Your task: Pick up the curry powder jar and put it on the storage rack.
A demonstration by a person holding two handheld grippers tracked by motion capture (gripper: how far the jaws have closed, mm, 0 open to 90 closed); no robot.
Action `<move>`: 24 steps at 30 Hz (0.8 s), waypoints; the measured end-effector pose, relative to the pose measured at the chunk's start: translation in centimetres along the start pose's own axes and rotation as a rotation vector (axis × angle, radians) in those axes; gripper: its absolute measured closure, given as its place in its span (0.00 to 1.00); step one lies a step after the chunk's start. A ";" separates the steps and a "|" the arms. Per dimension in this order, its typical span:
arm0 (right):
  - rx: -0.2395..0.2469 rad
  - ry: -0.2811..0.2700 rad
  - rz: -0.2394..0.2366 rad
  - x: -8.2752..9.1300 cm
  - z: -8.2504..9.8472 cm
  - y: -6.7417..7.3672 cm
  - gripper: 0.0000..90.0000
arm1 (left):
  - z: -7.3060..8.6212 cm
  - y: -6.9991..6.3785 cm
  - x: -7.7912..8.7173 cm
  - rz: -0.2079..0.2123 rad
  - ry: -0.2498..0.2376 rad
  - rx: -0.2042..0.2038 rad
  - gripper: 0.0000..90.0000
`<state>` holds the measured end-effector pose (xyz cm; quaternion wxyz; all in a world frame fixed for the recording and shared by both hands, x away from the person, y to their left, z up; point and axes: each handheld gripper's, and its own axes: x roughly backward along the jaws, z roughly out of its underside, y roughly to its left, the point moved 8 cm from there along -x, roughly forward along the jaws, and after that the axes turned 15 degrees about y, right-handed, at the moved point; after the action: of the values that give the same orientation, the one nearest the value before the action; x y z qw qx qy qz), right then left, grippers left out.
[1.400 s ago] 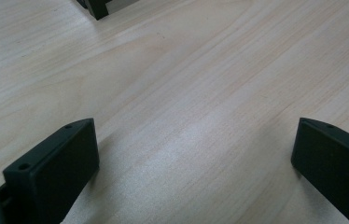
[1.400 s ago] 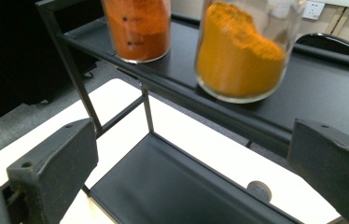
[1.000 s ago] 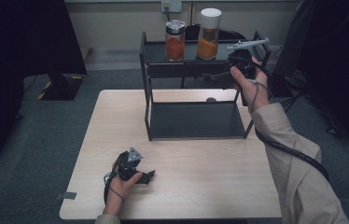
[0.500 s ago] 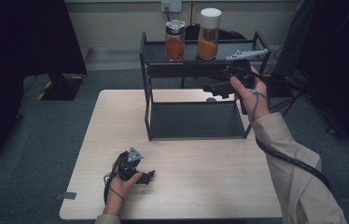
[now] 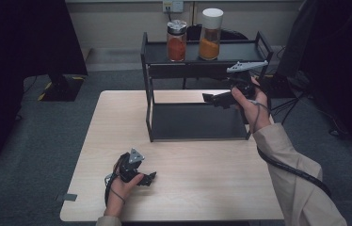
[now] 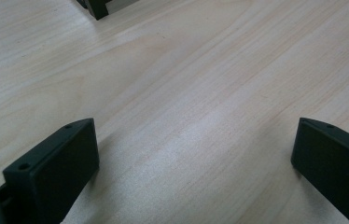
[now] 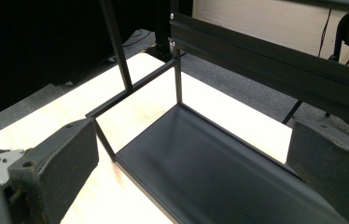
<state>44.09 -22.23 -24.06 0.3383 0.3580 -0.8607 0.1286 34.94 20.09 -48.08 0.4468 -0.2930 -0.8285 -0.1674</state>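
The tabletop (image 5: 202,188) carries a black two-tier rack (image 5: 148,84) at its far middle. Taking the rack as the landmark: its upper shelf (image 5: 230,51) holds two jars side by side, a taller one with a white lid (image 5: 210,34) and orange contents toward the right, and a shorter one with a metal lid (image 5: 176,40) and redder contents just left of it. The lower tray (image 5: 195,121) lies bare; in the right gripper view its dark floor (image 7: 219,172) has nothing on it.

The right gripper (image 5: 210,98) hangs at the rack's right end, below the upper shelf and above the lower tray, with its jaws pointing left into the gap between tiers. Its jaws stand wide apart and hold nothing. The left gripper (image 5: 149,177) rests on the tabletop well in front of the rack, toward the left front; its jaws are also spread wide and empty, with bare wood (image 6: 196,116) between them.

As a judgement of progress: both jars sit upright on the top shelf and neither gripper carries anything, so the placing on that shelf looks done, at least for these two. Whether more is left I cannot tell; no other loose thing lies near the rack. The right gripper's place beside the lower tier would suit either a withdrawal or a reach toward the tray.
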 end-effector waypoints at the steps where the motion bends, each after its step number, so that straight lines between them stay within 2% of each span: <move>1: 0.001 0.002 0.000 0.0 0.1 0.0 0.01 | 0.0 0.0 0.0 0.000 0.000 0.000 0.00; 24: -0.007 0.025 -0.033 -1.4 3.7 0.0 0.01 | 0.0 0.0 0.0 0.000 -0.001 0.001 0.00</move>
<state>43.00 -23.14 -27.72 0.3523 0.3694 -0.8509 0.1243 34.93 20.08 -48.09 0.4467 -0.2930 -0.8287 -0.1668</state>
